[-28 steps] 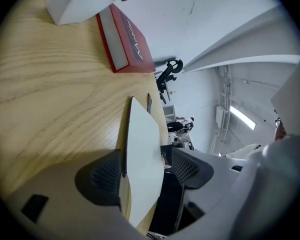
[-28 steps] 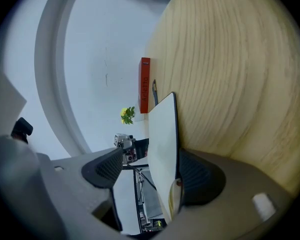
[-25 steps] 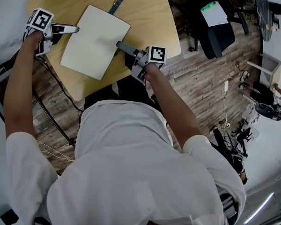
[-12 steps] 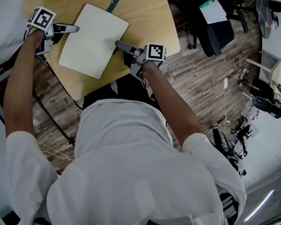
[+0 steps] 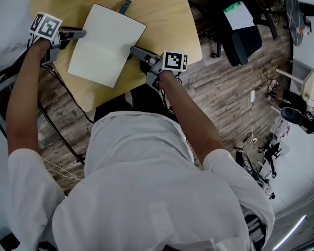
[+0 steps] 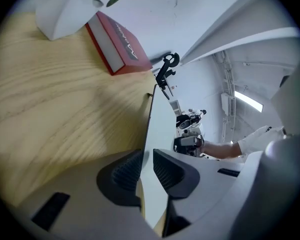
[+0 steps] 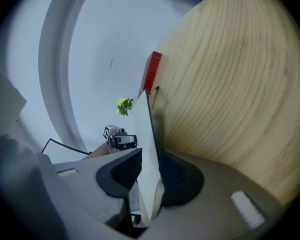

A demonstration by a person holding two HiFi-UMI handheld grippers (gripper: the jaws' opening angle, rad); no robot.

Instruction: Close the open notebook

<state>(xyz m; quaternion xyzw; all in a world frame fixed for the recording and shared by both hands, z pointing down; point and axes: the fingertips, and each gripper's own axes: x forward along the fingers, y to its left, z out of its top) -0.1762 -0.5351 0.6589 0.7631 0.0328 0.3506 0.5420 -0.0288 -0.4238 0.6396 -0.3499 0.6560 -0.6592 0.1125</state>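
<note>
Overhead, we see the open notebook (image 5: 107,46) on the wooden table (image 5: 165,20). Only the gripper views show the grip: the left gripper (image 6: 146,166) and the right gripper (image 7: 149,171), whose jaws have just been closing, each pinch an opposite edge of it.

A light wooden table (image 5: 167,20) with rounded corners stands on a grey-brown wood-plank floor (image 5: 225,98). A black office chair (image 5: 240,46) is near it (a white sheet with a green patch lies on its seat). At the right, loose cables (image 5: 250,114) trail over the planks, and the wall (image 6: 160,19) beyond the table is plain white.
</note>
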